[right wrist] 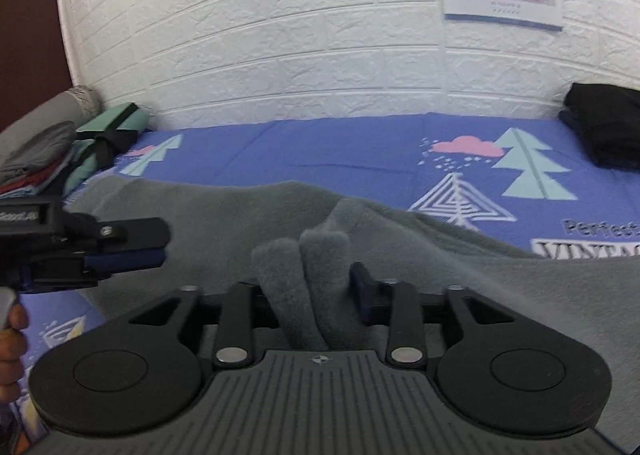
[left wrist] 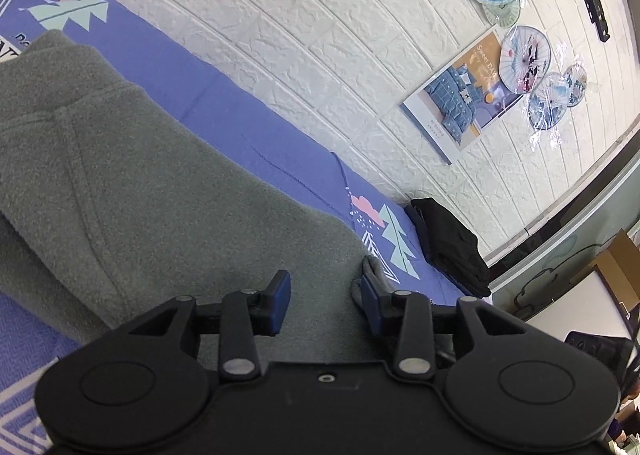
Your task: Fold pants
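Grey fleece pants lie spread on the blue patterned bedsheet. My left gripper is open and sits over the pants near a hem corner, with a bit of fleece by its right finger. In the right wrist view the pants stretch across the bed, and two fleece folds stand between the fingers of my right gripper, which grips them. The left gripper shows at the left edge there, above the pants.
A white brick wall runs behind the bed. Folded black clothes lie at the far right by the wall. A pile of folded clothes lies at the far left. Fans and a poster hang on the wall.
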Tool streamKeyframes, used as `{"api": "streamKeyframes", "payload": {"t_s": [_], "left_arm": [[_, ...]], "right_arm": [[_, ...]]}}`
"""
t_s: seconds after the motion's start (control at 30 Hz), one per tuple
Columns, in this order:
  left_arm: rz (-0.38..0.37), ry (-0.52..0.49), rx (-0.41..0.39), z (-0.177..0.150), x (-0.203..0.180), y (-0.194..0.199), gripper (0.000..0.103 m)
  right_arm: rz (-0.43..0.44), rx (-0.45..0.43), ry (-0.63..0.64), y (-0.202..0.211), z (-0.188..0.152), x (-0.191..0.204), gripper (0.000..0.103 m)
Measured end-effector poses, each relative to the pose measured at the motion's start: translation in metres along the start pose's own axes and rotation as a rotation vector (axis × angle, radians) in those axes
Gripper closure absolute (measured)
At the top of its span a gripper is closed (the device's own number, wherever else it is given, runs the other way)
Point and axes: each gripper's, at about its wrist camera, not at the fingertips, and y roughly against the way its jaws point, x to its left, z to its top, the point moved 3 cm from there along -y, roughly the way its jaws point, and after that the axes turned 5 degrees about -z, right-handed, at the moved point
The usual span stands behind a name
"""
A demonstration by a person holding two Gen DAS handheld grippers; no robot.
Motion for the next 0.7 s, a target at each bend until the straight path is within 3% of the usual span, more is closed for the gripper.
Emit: {"api": "streamKeyframes", "payload": {"t_s": [0.03,0.1,0.2,0.23,0.3,0.33,0.37,0.43,0.47,0.5,0.6,0.7], "left_arm": [[-0.001,-0.006,0.005,0.0,-0.002,-0.001,0.045],[0.005,-0.021,0.012,-0.001,-0.005,-0.004,0.044],[0.037,-0.021,0.003,0.0,-0.003,-0.004,0.041],[0.049,-0.015,-0.005,0.001,-0.001,-0.001,0.04],[0.073,-0.008,-0.026,0.003,0.002,0.007,0.035],[0.091,-0.009,-0.04,0.003,0.004,0.014,0.029],[0.111,-0.011,-0.052,0.003,0.006,0.022,0.026],[0.162,-0.012,-0.077,0.001,0.01,0.042,0.02],[0.198,-0.008,-0.092,-0.001,0.014,0.053,0.012],[0.239,0.003,-0.109,-0.003,0.018,0.065,0.011],[0.342,0.066,-0.177,-0.007,0.035,0.095,0.009],[0.388,0.126,-0.212,-0.004,0.053,0.105,0.005]], "right_arm": [[0.039,-0.003,0.006,0.005,-0.002,0.003,0.008],[0.085,-0.02,0.007,0.016,-0.003,0.005,0.008],[0.084,-0.089,-0.021,0.033,0.003,0.001,0.01],[0.069,-0.111,-0.035,0.035,0.006,-0.003,0.016],[0.021,-0.12,-0.044,0.032,0.01,-0.01,0.045],[-0.005,-0.105,-0.049,0.026,0.011,-0.014,0.065],[-0.023,-0.093,-0.067,0.019,0.009,-0.019,0.069],[-0.023,-0.065,-0.092,0.003,0.003,-0.024,0.069],[-0.022,-0.018,-0.096,-0.008,-0.003,-0.026,0.069],[-0.014,0.025,-0.097,-0.018,-0.01,-0.026,0.068],[0.001,-0.005,-0.122,-0.013,-0.013,-0.029,0.069],[0.023,0.005,-0.152,-0.008,-0.01,-0.029,0.067]]}}
